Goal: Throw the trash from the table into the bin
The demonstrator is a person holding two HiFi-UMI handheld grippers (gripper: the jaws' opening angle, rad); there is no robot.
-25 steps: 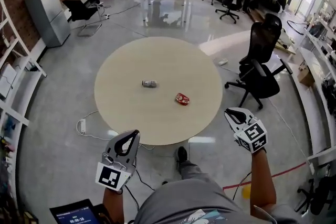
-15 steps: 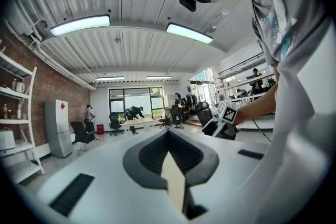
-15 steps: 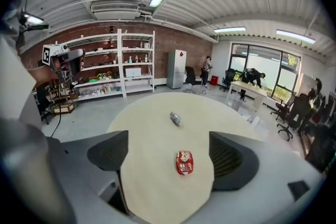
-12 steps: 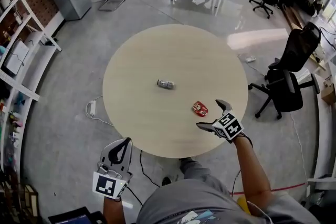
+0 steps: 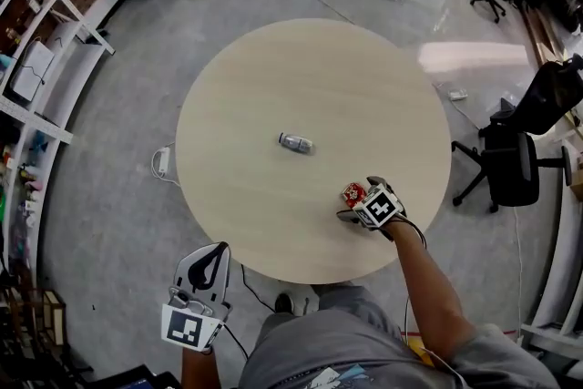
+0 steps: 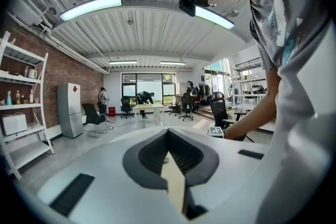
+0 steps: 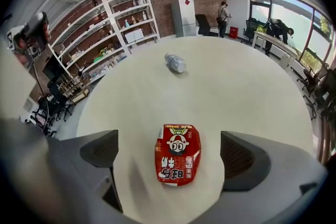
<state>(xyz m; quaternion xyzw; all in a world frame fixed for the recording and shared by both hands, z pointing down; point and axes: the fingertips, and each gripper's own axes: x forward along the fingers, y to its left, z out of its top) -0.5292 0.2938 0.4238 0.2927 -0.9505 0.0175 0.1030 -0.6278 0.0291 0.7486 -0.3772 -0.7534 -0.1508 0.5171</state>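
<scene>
The fingers of the right gripper stood wide apart; they had just been opening. Between them lay the red snack packet, flat on the desk, with its printed side up. A strip of bare desk showed on each side of the packet, so neither finger touched it. The gripper pointed steeply down at the packet, and its marker cube faced up toward the head view. Behind it, the person's right forearm reached in over the near edge of the desk.

The desk was round and of pale wood. The packet was near its edge on the person's right side. Close to the middle of the desk, well apart from the packet, lay a small grey container on its side. I could not tell if it was a can or a bottle.

The fingers of the left gripper were pressed together, with nothing between them. This gripper was held off the desk, near its close edge, over the grey floor and just beside the person's body. It pointed nearly level across the room.

Further out, a white power strip lay on the floor left of the desk. White shelves stood along the left wall, and a black office chair stood to the right of the desk.
</scene>
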